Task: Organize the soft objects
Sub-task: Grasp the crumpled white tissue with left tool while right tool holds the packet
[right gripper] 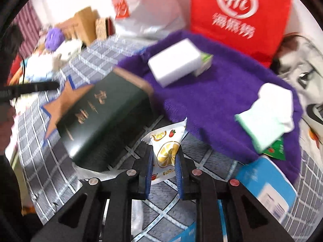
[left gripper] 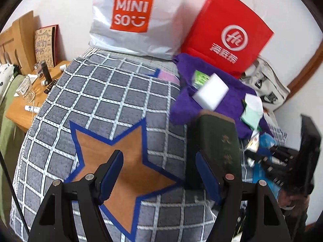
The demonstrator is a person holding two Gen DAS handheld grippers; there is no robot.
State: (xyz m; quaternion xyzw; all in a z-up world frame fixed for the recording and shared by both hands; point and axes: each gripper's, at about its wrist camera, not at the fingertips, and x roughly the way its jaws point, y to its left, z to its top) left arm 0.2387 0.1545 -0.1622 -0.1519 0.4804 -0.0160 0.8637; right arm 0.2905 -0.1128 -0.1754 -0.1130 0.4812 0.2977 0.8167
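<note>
Right gripper (right gripper: 164, 168) clamps the snack packet (right gripper: 166, 151) above the checked cloth (right gripper: 40, 141), likely bound for the purple towel (right gripper: 212, 100). Left gripper (left gripper: 159, 173) hovers with fingers apart, empty, over the star (left gripper: 129, 161).

White wall (left gripper: 66, 4) behind; wooden side table (left gripper: 30, 100) beside the checked bedcover (left gripper: 113, 92).

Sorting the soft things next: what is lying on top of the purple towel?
On the purple towel: a white sponge block over a green-printed packet, mostly covered, and a white-and-mint folded cloth.
</note>
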